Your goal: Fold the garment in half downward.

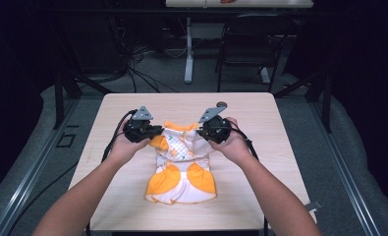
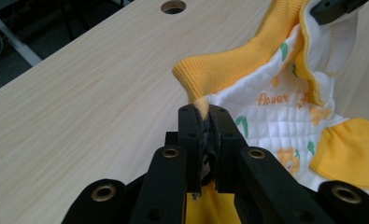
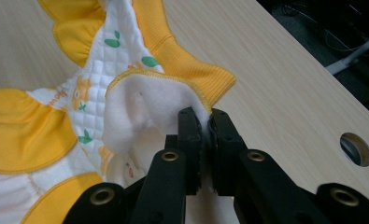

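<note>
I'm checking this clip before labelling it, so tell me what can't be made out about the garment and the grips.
- High view: each hand and gripper body covers the garment's pinched corners.
- Left gripper view: the left gripper hides the cloth inside its fingers; the print is partly legible, the rest folded under.
- Right gripper view: the right gripper hides its pinch; the garment's lower part is cut off by the edge.

Both forearms bare, no sleeves in view. Left gripper (image 1: 154, 132) and right gripper (image 1: 197, 131): black bodies, each topped by a grey three-cornered plate. Black cable trails from each. Jaws black, flat-sided, with brass-coloured rivets at the linkage pivots (four visible per gripper view).
</note>
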